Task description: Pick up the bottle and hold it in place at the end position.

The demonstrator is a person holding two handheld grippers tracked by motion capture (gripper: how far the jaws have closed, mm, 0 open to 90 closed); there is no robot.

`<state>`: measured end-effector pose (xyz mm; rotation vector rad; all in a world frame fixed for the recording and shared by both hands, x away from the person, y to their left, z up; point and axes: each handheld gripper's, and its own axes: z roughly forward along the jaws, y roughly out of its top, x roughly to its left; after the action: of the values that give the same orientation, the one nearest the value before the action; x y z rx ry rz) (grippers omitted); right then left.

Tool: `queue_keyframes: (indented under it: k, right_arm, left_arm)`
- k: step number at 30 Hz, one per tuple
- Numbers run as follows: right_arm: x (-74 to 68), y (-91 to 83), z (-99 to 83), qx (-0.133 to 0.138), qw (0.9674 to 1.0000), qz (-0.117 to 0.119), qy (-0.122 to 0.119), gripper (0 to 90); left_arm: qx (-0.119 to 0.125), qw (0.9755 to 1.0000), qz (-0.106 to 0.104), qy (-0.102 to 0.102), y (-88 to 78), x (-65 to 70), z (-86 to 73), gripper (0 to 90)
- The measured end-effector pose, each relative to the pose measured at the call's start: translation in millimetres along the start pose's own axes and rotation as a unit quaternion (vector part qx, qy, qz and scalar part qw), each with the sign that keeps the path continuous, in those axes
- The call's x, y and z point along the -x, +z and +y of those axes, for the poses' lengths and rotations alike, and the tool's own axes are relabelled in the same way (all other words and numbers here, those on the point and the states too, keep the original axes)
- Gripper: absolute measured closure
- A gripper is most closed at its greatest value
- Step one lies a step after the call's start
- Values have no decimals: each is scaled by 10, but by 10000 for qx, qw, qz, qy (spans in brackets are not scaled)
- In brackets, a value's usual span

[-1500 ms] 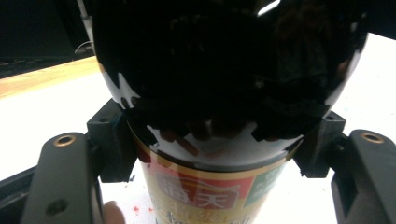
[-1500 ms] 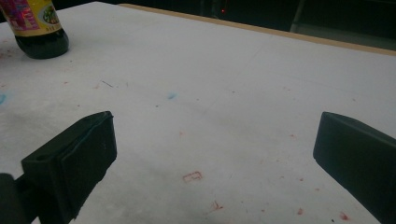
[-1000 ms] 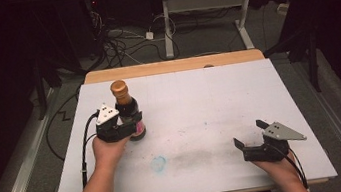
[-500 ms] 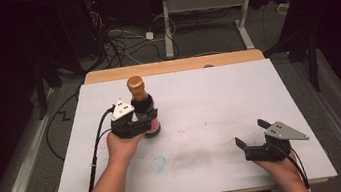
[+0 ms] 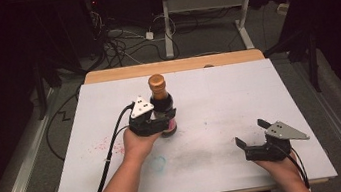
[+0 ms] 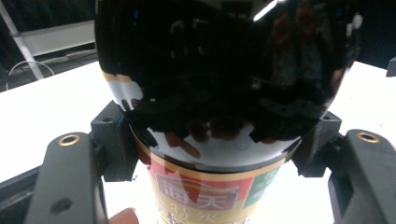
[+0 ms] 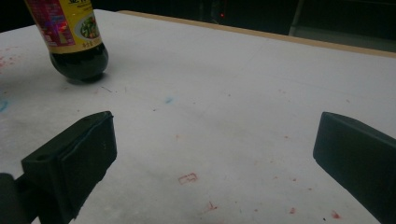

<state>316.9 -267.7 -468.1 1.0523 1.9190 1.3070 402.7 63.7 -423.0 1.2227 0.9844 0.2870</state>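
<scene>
the left gripper (image 5: 162, 122) clamps the upright soy sauce bottle (image 5: 162, 102) low on its body left of table (image 5: 258, 88) centre, well apart from the wide-open right gripper (image 5: 250, 135).

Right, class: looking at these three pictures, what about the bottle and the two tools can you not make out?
- Bottle label: left gripper view, cut off by the bottom edge, blurred.
- Bottle cap: right gripper view, cut off by the top edge.
- Left tool pads: high view, hidden behind the bottle.
- Right tool cable end: high view, runs off the bottom edge.
</scene>
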Motion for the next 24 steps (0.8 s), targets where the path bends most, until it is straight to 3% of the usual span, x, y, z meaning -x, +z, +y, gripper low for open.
queue_keyframes:
  k: [12, 24]
  right_arm:
    - [24, -21, -7, 28, 10000, 29, 20, 2]
    - [26, -13, -20, 1, 10000, 56, 53, 1]
  left_arm:
    - [-155, 9995, -264, -37, 266, 157, -117, 291]
    - [-391, 9981, -471, -56, 300, 85, -150, 287]
